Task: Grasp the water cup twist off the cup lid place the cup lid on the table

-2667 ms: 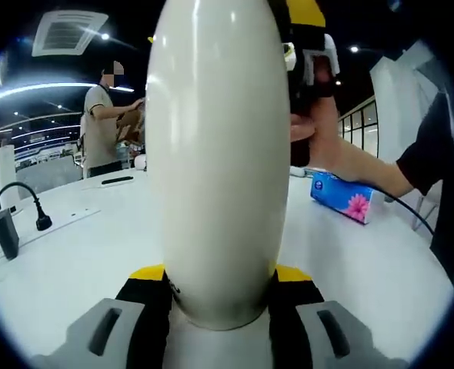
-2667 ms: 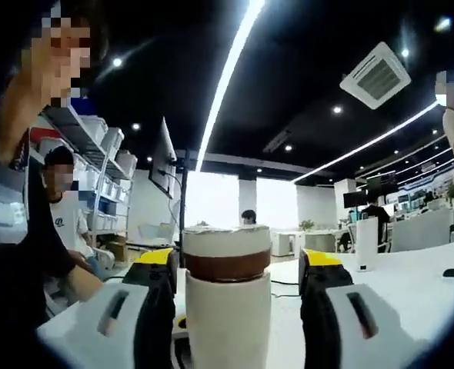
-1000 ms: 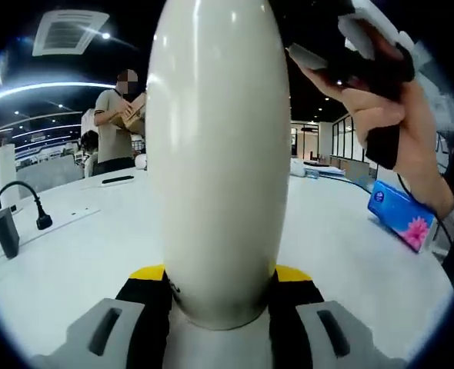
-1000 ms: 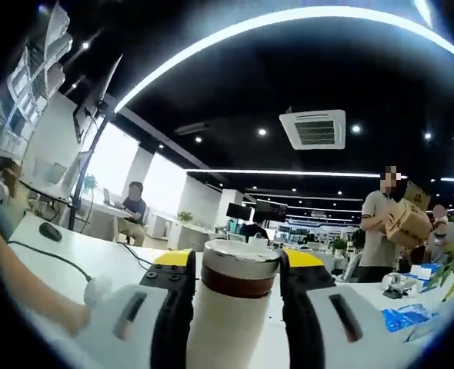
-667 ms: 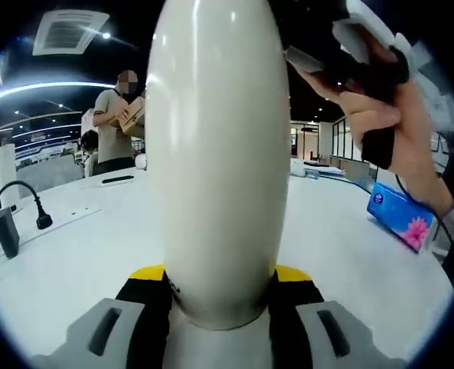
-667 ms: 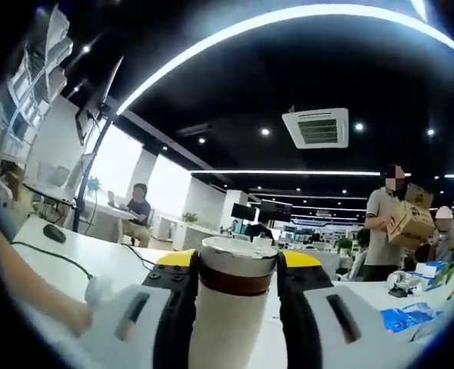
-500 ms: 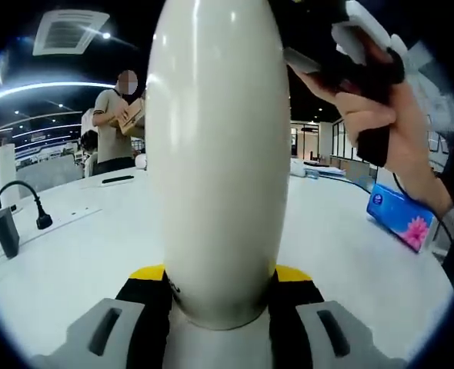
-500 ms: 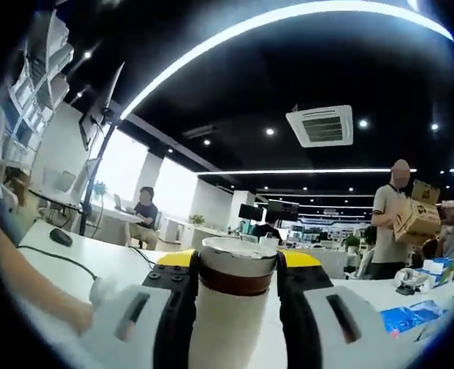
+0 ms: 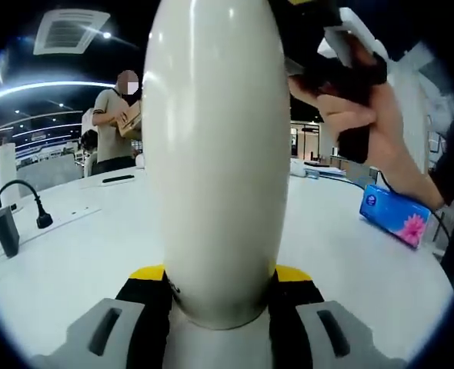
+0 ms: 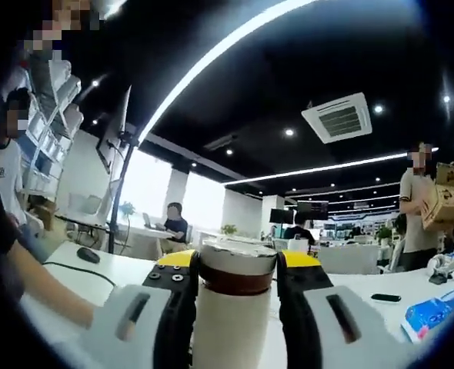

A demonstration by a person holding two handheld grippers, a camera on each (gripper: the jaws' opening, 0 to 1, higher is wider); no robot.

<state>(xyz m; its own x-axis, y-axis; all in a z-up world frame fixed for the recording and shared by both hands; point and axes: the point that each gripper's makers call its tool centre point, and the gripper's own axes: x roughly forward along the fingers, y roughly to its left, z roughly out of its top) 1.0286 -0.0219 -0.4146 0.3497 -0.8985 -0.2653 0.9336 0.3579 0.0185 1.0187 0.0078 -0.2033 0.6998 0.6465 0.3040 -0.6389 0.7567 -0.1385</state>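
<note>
A tall white water cup (image 9: 215, 154) stands upright between my left gripper's (image 9: 221, 275) yellow-and-black jaws, which are shut on its lower body just above the white table (image 9: 81, 246). Its top is out of frame there. In the right gripper view the cup's upper end (image 10: 233, 307) shows a brown band and a grey lid (image 10: 238, 254). My right gripper (image 10: 235, 265) is shut on that end, jaws pressed against the band on both sides. A hand holds the right gripper (image 9: 331, 54) by the cup's top in the left gripper view.
A blue tissue pack (image 9: 392, 217) lies on the table to the right. A black adapter with a cable (image 9: 8, 229) and a phone (image 9: 118, 179) lie to the left. A person carrying a carton (image 9: 113, 127) stands behind. A mouse (image 10: 88, 255) sits on a far desk.
The right jaws, apart 2.7 s ago, have closed on the cup's top. The right gripper view has swung round since, and the hand has shifted at the cup's top. The left grip is unchanged.
</note>
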